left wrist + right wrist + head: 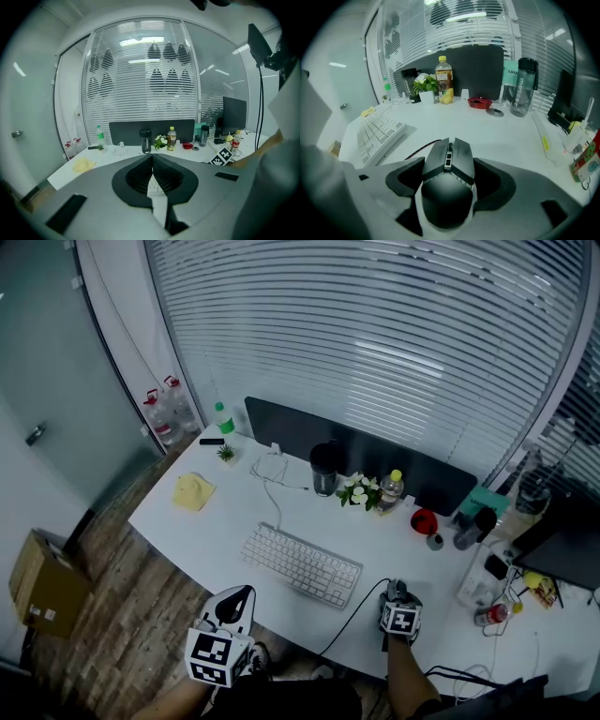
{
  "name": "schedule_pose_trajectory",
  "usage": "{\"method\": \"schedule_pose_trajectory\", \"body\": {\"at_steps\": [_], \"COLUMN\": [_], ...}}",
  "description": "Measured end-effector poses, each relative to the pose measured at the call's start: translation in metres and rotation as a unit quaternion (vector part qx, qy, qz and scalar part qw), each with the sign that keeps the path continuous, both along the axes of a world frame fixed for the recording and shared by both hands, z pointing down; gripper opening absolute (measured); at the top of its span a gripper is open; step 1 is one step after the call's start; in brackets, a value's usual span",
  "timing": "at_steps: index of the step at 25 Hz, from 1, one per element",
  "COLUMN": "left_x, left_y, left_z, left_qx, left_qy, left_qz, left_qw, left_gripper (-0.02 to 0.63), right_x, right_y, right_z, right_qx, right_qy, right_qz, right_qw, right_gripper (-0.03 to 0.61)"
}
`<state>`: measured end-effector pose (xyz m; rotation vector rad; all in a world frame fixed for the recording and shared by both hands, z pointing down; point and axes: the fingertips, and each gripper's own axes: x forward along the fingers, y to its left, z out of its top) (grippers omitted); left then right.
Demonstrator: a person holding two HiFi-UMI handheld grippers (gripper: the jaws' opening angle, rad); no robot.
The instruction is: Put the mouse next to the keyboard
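Task thing: the black angular wired mouse (446,187) lies flat on the white desk (216,531), just right of the flat white keyboard (300,563) and a little nearer the desk's front edge.
Cable: the mouse's dark cord (352,620) runs off its nose towards the keyboard's right end.
Right gripper (450,164): its jaws stand wide on either side of the mouse. Thin slivers of desk show between the pads and the mouse's flanks, so I judge the grip released rather than pressing.
Left gripper (236,598): it hangs off the desk's front edge, below the keyboard's left end. Its jaws are closed together with nothing between them, and only a narrow slit shows beneath the tips.
Done: the mouse already rests beside the keyboard, near but apart from it.
Left: by my reading, only drawing the right gripper back clear of the mouse without dragging it or tugging the cord.
Clutter: bottles, a small potted flower and a red dish stand far back by the dark screen, well clear.
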<state>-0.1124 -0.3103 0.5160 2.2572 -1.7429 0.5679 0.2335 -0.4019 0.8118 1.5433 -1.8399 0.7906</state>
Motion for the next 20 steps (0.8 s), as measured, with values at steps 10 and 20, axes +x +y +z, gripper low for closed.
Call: {"method": "schedule_pose_trajectory", "body": {"at_steps": [10, 20], "left_x": [0.006, 0.011], "left_y": [-0.020, -0.040], "left_z": [-0.015, -0.035], "left_qx": [0.022, 0.045], "left_qy": [0.018, 0.040], "left_qz": [0.059, 0.138], "left_qw": [0.9978, 0.9886], "left_gripper": [0.028, 0.029], "right_x": [-0.006, -0.030], "right_y": [0.000, 0.019], "right_z": [-0.068, -0.209], "right_qx": [0.052, 0.164], "right_qy": [-0.022, -0.082], "right_qz": [0.006, -0.010], "right_qw": [0.998, 0.983], "right_gripper": [0.364, 0.307]}}
